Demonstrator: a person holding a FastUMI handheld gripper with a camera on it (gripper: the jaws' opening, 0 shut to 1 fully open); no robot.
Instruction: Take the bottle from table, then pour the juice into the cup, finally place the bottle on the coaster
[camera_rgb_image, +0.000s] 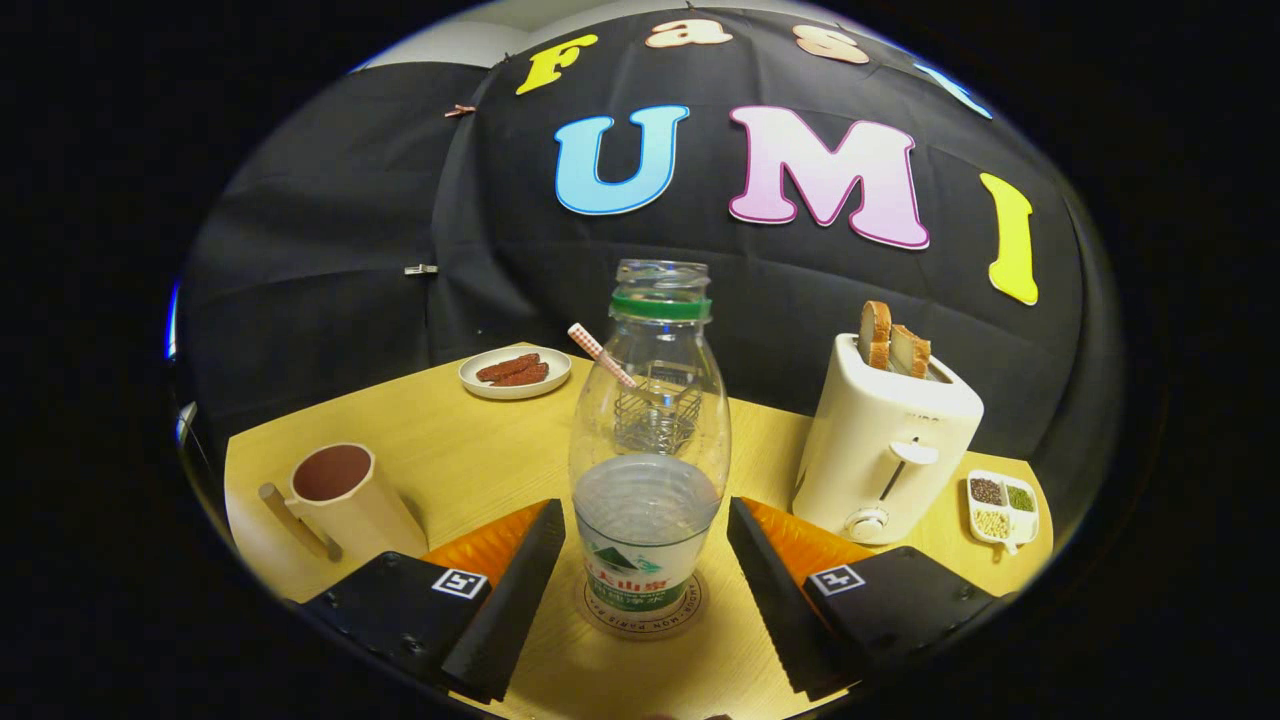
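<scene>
While your claw (646, 560) stands wide, its two fingers flank the bottle without touching it, a clear gap showing on each side. Off to the left of your left finger (510, 590), a cream cup (352, 500) with a side handle sits on the desk (470, 450), its inside dark, well apart from the bottle. Farther ahead and still to the left, a small white plate (515, 372) carries reddish-brown slices.

Between your fingers, just ahead of the tips, the bottle (648, 450) stands upright on a round coaster (643, 607), whose printed rim shows around the bottle's base. It is clear plastic with a green ring at its open neck and a label low on its body; it looks mostly empty. Behind it, seen through the plastic, is a glass in a wire holder with a checked straw (600, 354) leaning out to the left.

To the right of your right finger (780, 590), a cream toaster (885, 445) stands with two slices of bread (892, 345) poking out of its top. Beyond that, further right, a small divided dish (1003, 506) holds grains and seeds in separate sections.
</scene>
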